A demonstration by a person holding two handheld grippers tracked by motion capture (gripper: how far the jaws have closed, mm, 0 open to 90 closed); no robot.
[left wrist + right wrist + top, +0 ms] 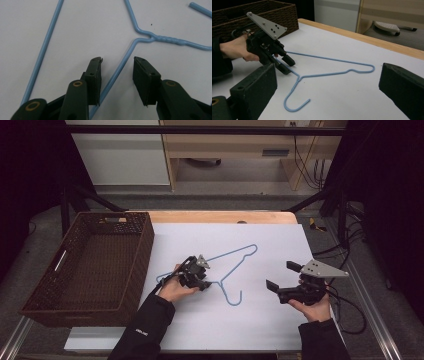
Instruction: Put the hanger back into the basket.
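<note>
Light-blue wire coat hanger lies flat on the white sheet covering the table, hook end toward the person, long bar toward the far edge. Dark brown woven rectangular basket stands at the left of the sheet, well apart from the hanger's hook.

Left claw is lowered onto the hanger's sloping arm just below the twisted neck. In the left gripper view the wire runs up between the two black jaws; it passes close against the left pad, and a clear gap remains to the right pad. Jaws are partly open, not clamped on the wire. In the right gripper view the same claw straddles the wire near the neck, tips at the sheet.

Right claw hovers above the sheet to the right of the hook, well apart from the hanger. Jaws stand wide open, nothing between them.
</note>
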